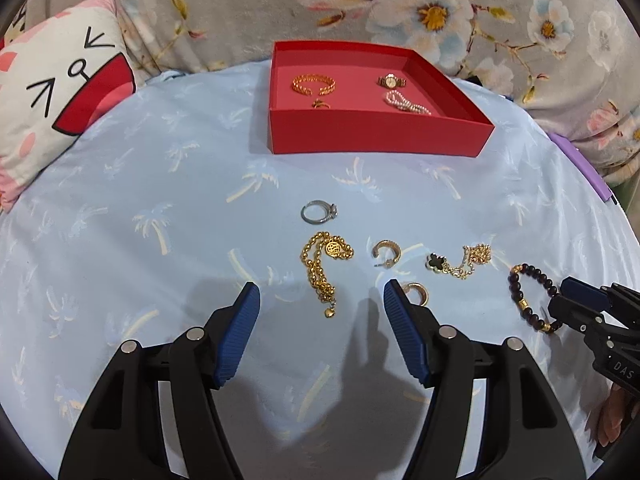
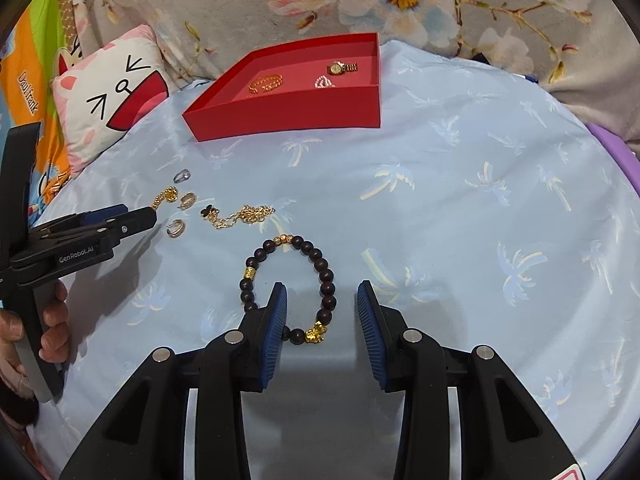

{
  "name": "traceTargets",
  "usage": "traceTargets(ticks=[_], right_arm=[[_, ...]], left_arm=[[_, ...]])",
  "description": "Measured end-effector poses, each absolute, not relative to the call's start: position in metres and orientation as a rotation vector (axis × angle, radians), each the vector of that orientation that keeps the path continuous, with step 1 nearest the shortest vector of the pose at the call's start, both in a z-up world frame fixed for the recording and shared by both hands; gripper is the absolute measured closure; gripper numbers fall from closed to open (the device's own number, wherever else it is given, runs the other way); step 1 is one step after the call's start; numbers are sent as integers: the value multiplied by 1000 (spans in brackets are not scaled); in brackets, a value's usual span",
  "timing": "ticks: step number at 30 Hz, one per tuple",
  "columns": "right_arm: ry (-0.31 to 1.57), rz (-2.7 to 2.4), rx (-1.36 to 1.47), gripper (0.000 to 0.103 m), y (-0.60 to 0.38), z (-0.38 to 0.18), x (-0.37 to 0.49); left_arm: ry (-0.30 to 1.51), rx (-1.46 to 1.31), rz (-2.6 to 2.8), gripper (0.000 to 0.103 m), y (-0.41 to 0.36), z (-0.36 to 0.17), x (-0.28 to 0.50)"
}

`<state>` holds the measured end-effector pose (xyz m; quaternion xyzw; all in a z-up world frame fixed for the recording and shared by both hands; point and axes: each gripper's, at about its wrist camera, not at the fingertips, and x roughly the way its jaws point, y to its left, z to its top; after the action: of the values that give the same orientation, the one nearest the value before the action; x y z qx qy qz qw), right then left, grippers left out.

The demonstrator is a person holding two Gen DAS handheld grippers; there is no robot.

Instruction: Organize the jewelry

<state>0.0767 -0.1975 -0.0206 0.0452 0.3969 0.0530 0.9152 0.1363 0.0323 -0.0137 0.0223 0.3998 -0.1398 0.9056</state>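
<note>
the right claw (image 2: 322, 330) stands wide open with nothing gripped; its left pad sits inside the loop of the dark bead bracelet (image 2: 325, 276), whose near side, with a gold charm, lies between the two pads. the bracelet is a ring of dark round beads with a few gold spacers, lying flat on the pale blue palm-print cloth (image 2: 460, 200).

the left claw (image 1: 322, 322) is also wide open and empty, hovering low over the cloth. between its tips and just ahead lies a gold bead chain (image 1: 324, 266) with a round medallion and a small heart at the near end. by its right tip sits one gold hoop earring (image 1: 418, 292), with a second hoop (image 1: 385, 252) just beyond. right of those is a fine gold chain with a black clover (image 1: 460, 262). ahead of the bead chain lies a silver ring (image 1: 319, 212).

well beyond both claws stands the red box (image 1: 376, 130), holding a gold bangle (image 1: 314, 84), a gold watch (image 1: 391, 81), a pearl strand (image 1: 406, 104) and a small ring (image 1: 320, 104).
</note>
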Motion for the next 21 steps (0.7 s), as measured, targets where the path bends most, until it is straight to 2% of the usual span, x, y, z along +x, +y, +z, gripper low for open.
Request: traceTargets(ticks=[7,9,11,16,18,21], right_arm=[[824,96,69,66,-192,-22,82],[825,88,53,70,-189,-22,83],[826,90,47,78,-188,-22,83],[826,90,50,80,-189,-22,83],[826,89,50,81,-190,-22,83],[826,91,56,88,-192,-23,83]], left_arm=[[840,33,-280,42,33,-16,141],[838,46,-285,51,31,-16,141],[837,56,-292,60,28,-16,142],[836,75,-309,77,24,-16,143],[837,82,-321,90,21,-16,143],[837,87,-336,95,19,-16,143]])
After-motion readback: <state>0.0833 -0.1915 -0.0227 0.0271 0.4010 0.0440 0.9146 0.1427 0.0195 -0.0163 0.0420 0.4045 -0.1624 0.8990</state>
